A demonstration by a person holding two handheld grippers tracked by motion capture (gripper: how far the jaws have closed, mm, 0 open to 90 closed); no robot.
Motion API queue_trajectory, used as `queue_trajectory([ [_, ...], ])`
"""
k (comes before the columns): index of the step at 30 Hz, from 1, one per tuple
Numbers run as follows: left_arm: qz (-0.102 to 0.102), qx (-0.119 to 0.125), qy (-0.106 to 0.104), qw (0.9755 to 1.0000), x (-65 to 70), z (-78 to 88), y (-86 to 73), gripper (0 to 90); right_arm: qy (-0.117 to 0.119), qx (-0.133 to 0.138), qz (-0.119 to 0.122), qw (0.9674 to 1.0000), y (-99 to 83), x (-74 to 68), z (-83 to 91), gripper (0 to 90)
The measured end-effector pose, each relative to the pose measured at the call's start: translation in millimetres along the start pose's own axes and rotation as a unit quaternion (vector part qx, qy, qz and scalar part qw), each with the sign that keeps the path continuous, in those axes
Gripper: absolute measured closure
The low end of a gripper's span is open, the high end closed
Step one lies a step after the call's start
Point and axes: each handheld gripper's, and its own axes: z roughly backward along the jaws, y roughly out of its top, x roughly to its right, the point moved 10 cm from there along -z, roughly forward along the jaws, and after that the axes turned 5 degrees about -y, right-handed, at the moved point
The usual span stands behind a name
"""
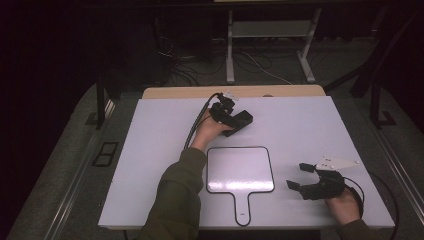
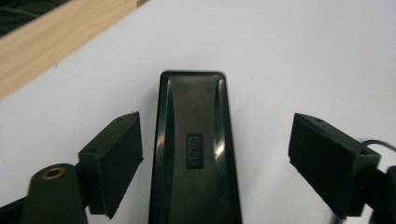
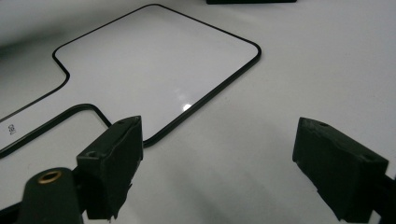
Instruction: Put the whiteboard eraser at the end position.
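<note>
Your black eraser (image 2: 195,154) sits on the white bench (image 1: 310,125); the white paddle board (image 1: 240,170), lower centre, is black-edged.

You have one black wedge-shaped plastic eraser (image 1: 239,121) and one white paddle-shaped board with a black rim and handle (image 1: 240,170) on one white desk (image 1: 310,130), plus two black tongs, left (image 1: 223,111) and right (image 1: 300,175).

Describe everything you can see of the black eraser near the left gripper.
The eraser is a long, glossy black block, plastic by its look, with rounded corners, a raised spine and a small embossed logo on top. It lies flat on the white table near the far edge. The left gripper straddles it, jaws open, with a gap on each side; nothing touches it.
</note>
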Motion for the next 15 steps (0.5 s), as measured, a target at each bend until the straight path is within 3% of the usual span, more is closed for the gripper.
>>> queue_trajectory([
  [1, 0.005, 0.009, 0.001, 0.9999, 2.5, 1.9, 2.5, 14.8, 0.000, 0.001, -0.002, 1.0000, 0.1, 0.3, 0.2, 15.0],
  [2, -0.009, 0.004, -0.001, 1.0000, 3.7, 5.9, 2.7, 13.9, -0.001, 0.002, -0.002, 1.0000, 0.1, 0.5, 0.0, 15.0],
  [3, -0.008, 0.014, -0.002, 0.9999, 6.6, 7.5, 4.8, 13.7, -0.001, 0.003, -0.004, 1.0000, 0.0, 0.2, -0.4, 15.0],
  [5, -0.020, 0.009, -0.001, 0.9997, 9.5, 12.9, 4.2, 12.7, 0.000, 0.003, -0.006, 1.0000, -0.3, -1.0, -1.4, 15.0],
  [9, -0.012, 0.025, -0.006, 0.9996, 18.4, 17.1, 4.1, 11.3, 0.000, 0.002, -0.005, 1.0000, -0.7, -3.1, -3.5, 15.0],
  [12, -0.024, 0.018, -0.007, 0.9995, 20.7, 20.7, 0.8, 10.4, 0.000, 0.003, -0.002, 1.0000, -1.2, -3.4, -4.0, 15.0],
  [15, -0.015, 0.025, -0.010, 0.9995, 23.7, 22.8, -1.8, 10.4, -0.001, 0.003, -0.004, 1.0000, -1.5, -2.7, -3.0, 15.0],
])
